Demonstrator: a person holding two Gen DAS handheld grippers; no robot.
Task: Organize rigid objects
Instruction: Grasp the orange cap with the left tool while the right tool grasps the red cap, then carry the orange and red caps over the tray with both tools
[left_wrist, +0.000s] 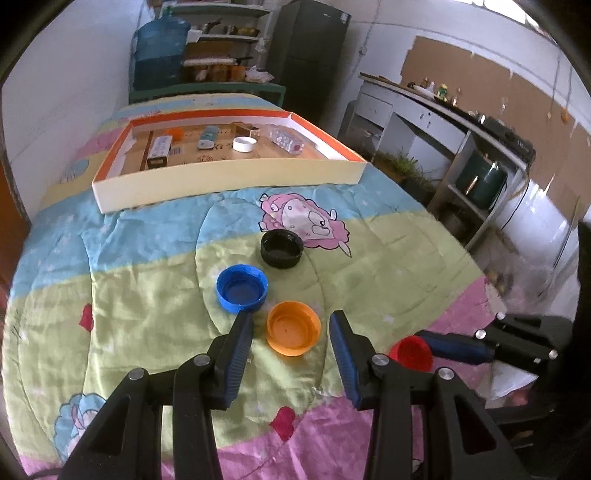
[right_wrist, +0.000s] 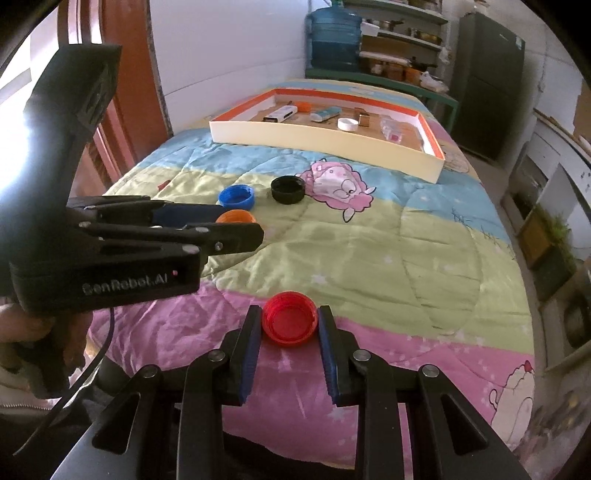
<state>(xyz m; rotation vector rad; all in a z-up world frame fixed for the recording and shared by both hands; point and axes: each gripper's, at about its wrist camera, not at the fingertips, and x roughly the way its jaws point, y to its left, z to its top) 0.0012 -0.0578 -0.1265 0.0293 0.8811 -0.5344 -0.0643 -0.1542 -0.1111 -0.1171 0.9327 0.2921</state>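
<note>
Four bottle caps lie open side up on the quilt. An orange cap (left_wrist: 293, 328) sits between the fingers of my left gripper (left_wrist: 291, 319), which is open, with a gap on each side of the cap. Just beyond it are a blue cap (left_wrist: 242, 288) and a black cap (left_wrist: 282, 248). My right gripper (right_wrist: 289, 314) is shut on a red cap (right_wrist: 290, 322), both blue pads against its rim. The red cap (left_wrist: 410, 352) also shows at the right of the left wrist view, with one right finger beside it.
A shallow cardboard tray (left_wrist: 229, 177) with an orange rim stands at the far end of the bed, with a white cap (left_wrist: 244, 144) and several small items in it. The left gripper's body (right_wrist: 110, 251) and a hand fill the left of the right wrist view.
</note>
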